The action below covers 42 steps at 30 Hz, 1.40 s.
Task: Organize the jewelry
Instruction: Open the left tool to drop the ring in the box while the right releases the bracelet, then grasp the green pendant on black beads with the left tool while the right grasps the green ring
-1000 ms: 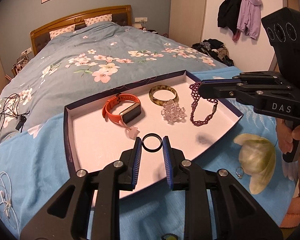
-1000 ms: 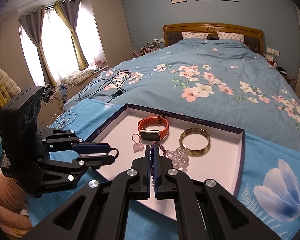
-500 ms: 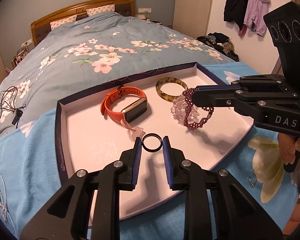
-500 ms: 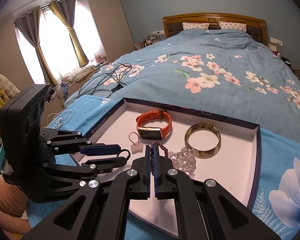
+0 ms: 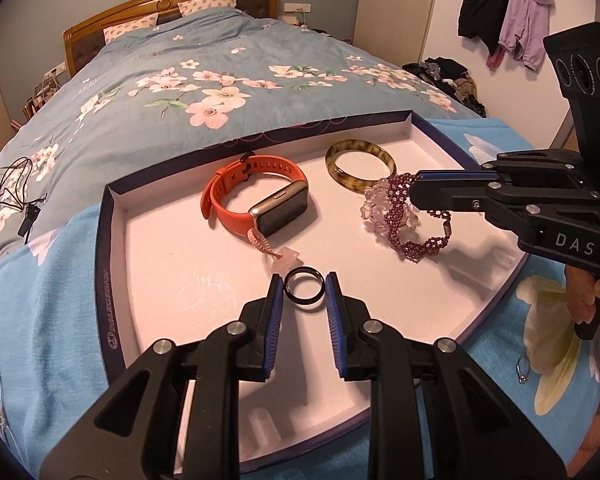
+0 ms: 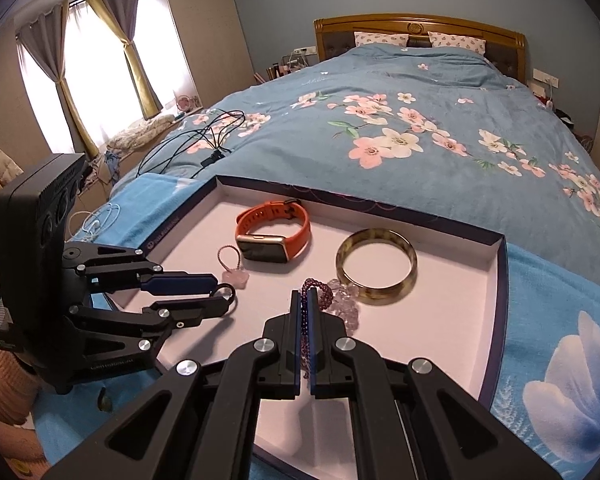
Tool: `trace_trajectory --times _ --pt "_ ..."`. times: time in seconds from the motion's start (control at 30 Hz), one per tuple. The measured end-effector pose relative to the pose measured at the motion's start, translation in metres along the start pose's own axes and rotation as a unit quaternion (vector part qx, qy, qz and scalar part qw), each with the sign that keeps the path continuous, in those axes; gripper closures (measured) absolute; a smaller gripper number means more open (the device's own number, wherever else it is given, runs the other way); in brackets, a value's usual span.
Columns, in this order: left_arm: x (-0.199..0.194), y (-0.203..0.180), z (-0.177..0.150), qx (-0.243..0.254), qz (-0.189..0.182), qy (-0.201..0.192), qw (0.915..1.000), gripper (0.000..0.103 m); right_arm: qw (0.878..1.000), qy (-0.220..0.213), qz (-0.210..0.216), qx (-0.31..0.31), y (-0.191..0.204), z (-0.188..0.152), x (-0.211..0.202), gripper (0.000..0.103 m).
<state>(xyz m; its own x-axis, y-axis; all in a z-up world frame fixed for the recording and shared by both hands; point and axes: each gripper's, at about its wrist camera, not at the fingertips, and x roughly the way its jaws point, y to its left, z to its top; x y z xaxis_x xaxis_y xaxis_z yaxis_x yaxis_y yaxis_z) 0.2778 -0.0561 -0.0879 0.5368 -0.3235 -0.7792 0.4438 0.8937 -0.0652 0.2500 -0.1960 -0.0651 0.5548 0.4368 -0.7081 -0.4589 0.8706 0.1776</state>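
Note:
A white tray [image 5: 172, 280] with a dark rim lies on the bed. In it lie an orange smartwatch [image 5: 256, 204], a tortoiseshell bangle [image 5: 360, 166], a clear crystal bracelet [image 5: 374, 206] and a pink charm [image 5: 286, 258]. My left gripper [image 5: 303, 292] is shut on a black ring [image 5: 304, 289], just above the tray's front middle. My right gripper [image 6: 305, 300] is shut on a purple beaded bracelet [image 5: 416, 236], whose loop rests on the tray over the crystal bracelet. The ring [image 6: 226, 294] and the watch [image 6: 274, 236] also show in the right wrist view.
A small silver ring [image 5: 523, 368] lies on the blue flowered cloth right of the tray. Cables [image 5: 8, 196] lie on the bedspread at far left. A wooden headboard [image 5: 172, 12] stands at the back. Clothes hang on the right wall [image 5: 504, 12].
My right gripper has moved left and down with the purple bracelet, laying it on the tray by the crystal bracelet. My left gripper has moved forward over the tray with the black ring.

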Motion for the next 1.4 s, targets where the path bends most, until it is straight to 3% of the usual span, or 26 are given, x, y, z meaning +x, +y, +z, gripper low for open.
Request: trace_trajectory --times 0.33,0.5,0.8,1.13,1.4 --pt "0.004 0.0 0.003 -0.004 0.003 0.0 1.0 0.081 1.0 0.01 -0.028 0.001 -0.01 -0.005 0.0 0.097" --pt "-0.002 0.001 0.005 -0.006 0.008 -0.009 0.9999 0.074 0.999 0.012 -0.037 0.011 -0.016 -0.009 -0.002 0.096" --pt "-0.042 0.002 -0.001 -0.002 0.018 -0.05 0.9986 0.068 0.999 -0.004 -0.041 0.011 -0.013 -0.015 -0.02 0.084" --pt "-0.096 0.003 -0.03 0.0 0.016 -0.089 0.9959 0.062 0.999 -0.036 -0.027 0.007 0.001 -0.034 -0.061 0.073" --pt "-0.115 -0.008 -0.069 0.012 0.012 -0.085 0.9962 0.06 0.999 -0.03 -0.017 0.002 0.016 -0.068 -0.084 0.065"
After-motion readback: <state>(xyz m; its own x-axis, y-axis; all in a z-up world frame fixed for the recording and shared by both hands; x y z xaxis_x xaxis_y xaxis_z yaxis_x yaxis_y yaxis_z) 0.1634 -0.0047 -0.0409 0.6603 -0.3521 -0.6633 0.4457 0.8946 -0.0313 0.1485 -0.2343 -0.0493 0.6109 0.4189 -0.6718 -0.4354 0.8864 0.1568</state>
